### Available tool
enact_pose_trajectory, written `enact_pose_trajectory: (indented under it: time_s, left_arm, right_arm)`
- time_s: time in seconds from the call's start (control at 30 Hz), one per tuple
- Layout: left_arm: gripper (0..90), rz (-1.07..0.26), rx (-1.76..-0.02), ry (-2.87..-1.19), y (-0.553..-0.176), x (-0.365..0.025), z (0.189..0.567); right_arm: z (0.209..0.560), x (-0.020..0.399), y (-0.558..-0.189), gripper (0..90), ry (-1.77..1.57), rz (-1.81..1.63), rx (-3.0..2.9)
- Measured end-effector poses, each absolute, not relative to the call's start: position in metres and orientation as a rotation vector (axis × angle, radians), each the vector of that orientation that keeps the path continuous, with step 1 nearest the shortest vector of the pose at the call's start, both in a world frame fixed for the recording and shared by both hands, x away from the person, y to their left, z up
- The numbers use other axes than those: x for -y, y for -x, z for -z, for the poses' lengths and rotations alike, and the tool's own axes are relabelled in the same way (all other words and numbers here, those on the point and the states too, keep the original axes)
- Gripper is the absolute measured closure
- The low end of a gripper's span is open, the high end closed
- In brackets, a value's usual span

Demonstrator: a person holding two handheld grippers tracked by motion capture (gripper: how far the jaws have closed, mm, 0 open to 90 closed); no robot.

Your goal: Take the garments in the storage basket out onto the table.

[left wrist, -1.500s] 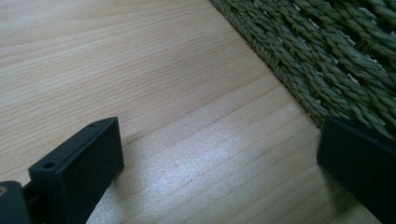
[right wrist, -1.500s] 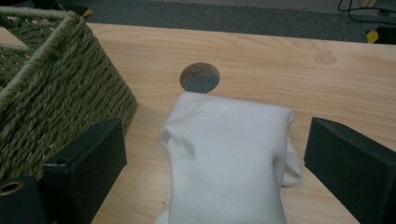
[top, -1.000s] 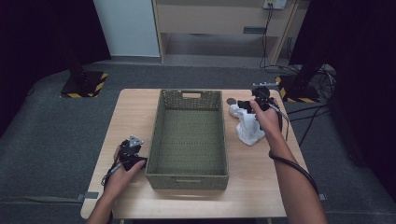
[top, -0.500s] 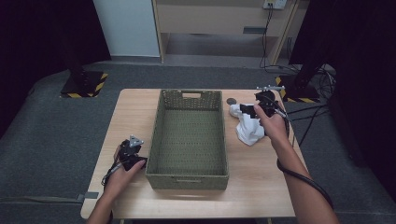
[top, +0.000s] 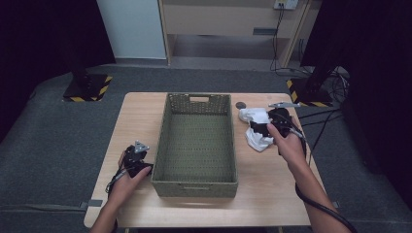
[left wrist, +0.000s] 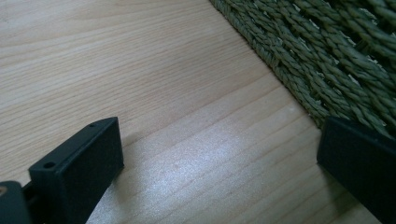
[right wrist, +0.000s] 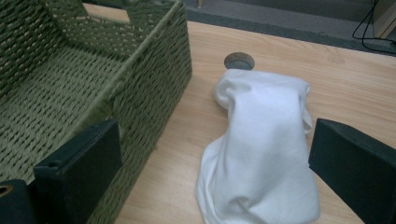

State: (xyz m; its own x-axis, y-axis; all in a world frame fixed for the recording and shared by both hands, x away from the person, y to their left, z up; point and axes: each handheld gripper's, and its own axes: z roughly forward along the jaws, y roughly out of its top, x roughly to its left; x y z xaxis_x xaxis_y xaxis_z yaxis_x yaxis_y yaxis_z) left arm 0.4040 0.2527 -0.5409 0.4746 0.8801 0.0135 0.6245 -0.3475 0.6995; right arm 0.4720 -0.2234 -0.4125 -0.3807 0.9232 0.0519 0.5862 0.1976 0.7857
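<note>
1. The crumpled white cloth [right wrist: 261, 154] lies on the light wooden table [top: 272, 194], just to the right of the green woven rectangular basket [top: 197, 180], near the basket's far right corner.
2. The right claw [right wrist: 217, 168] hovers over the cloth with its jaws wide apart, 1 on the basket side and 1 on the outer side, so the cloth sits between them but nothing is gripped yet.
3. The step in hand looks like a grasp of the cloth, likely to move it into the basket. To do it well, the right claw should drop straight down until the jaws bracket the thick middle fold, then pinch a bunched ridge rather than a loose edge, so the fabric lifts as 1 bundle.
4. The inner jaw sits close to the basket wall; it could snag on the weave, so a slight shift away from the basket before the descent seems wise.
5. A small round dark disc [right wrist: 239, 60] rests on the table, touching or just beside the far end of the cloth; dragging the cloth could push it along.
6. The left claw [left wrist: 219, 158] rests low over bare table beside the basket's near left side, jaws apart and holding nothing, well apart from the cloth.
7. The basket is empty, so nothing blocks a drop inside; its rim must be cleared on the lift.
</note>
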Motion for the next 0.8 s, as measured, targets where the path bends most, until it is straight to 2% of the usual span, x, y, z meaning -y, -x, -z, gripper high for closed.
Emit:
enact_pose_trajectory:
  time_s: [0.8]
  left_arm:
    - [0.0,-0.523,-1.241,-2.091,-0.404,-0.253,0.541]
  right_arm:
    - [0.439,0.233,-0.423,2.8,-1.357,-1.059,-2.079]
